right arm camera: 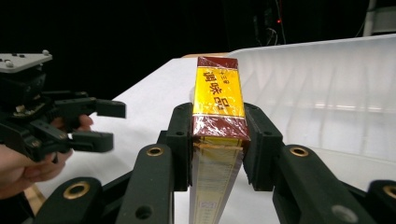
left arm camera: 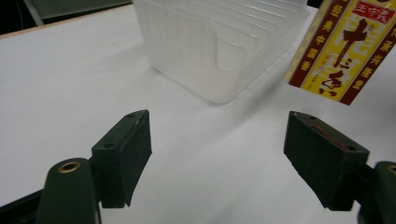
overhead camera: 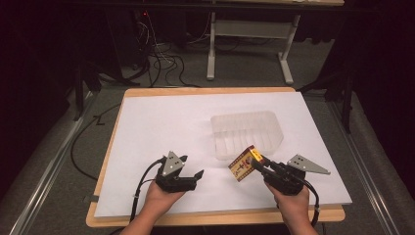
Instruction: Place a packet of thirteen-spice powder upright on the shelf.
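Yellow-and-maroon box [overhead camera: 243,164], shrink-wrapped, clamped between my right gripper [overhead camera: 259,163] pads, lifted off the table, tilted, just near of the clear plastic bin [overhead camera: 247,133].

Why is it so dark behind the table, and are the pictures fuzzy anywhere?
High view: light falls on the white table, the room behind stays dim. Left gripper view: the close black pads look soft, the box slightly blurred. Right gripper view: black background, and glare shines on the box's wrap.

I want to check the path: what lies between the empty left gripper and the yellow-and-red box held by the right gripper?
Nothing: in the high view, only bare white sheet separates the left gripper from the box.
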`<action>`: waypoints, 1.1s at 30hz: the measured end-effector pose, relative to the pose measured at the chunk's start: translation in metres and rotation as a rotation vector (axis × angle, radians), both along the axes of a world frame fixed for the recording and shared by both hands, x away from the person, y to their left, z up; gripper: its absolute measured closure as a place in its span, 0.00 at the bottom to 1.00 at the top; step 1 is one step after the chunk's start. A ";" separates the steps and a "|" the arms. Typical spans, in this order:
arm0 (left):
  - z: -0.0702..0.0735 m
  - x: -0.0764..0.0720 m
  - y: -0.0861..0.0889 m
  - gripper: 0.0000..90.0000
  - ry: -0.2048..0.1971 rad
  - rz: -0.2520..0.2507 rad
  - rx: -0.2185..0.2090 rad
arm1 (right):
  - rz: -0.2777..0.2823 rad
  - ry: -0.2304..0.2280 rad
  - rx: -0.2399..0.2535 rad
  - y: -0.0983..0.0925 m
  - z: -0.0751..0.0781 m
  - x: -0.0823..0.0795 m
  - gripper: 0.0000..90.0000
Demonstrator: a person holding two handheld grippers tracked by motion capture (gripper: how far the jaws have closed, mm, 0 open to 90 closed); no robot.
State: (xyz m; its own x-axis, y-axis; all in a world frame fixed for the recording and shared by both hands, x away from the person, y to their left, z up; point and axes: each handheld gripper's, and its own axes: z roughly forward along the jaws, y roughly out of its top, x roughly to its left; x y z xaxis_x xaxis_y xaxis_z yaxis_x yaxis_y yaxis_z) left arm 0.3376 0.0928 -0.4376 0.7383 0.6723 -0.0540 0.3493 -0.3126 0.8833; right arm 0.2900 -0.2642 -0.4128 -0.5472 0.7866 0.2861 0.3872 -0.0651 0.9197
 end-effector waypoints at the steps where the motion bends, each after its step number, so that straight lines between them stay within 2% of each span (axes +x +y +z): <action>1: 0.000 0.002 0.004 0.26 0.001 0.002 0.000 | -0.007 -0.005 -0.005 -0.003 0.000 0.000 0.76; 9: 0.003 0.008 0.023 0.27 0.010 0.046 0.004 | -0.054 -0.026 -0.019 -0.020 0.004 -0.005 0.76; 10: 0.003 0.009 0.027 0.27 0.009 0.052 0.003 | -0.081 -0.039 -0.023 -0.026 0.006 -0.007 0.76; 14: 0.005 0.012 0.036 0.27 0.007 0.074 -0.002 | -0.117 -0.045 -0.025 -0.035 0.009 -0.010 0.76; 21: 0.006 0.013 0.041 0.26 0.004 0.090 0.009 | -0.162 -0.062 -0.036 -0.046 0.011 -0.010 0.76; 26: 0.006 0.014 0.048 0.25 -0.002 0.105 0.054 | -0.191 -0.081 -0.043 -0.052 0.014 -0.012 0.76; 33: 0.005 0.016 0.053 0.26 0.012 0.119 0.048 | -0.230 -0.104 -0.041 -0.058 0.018 -0.009 0.76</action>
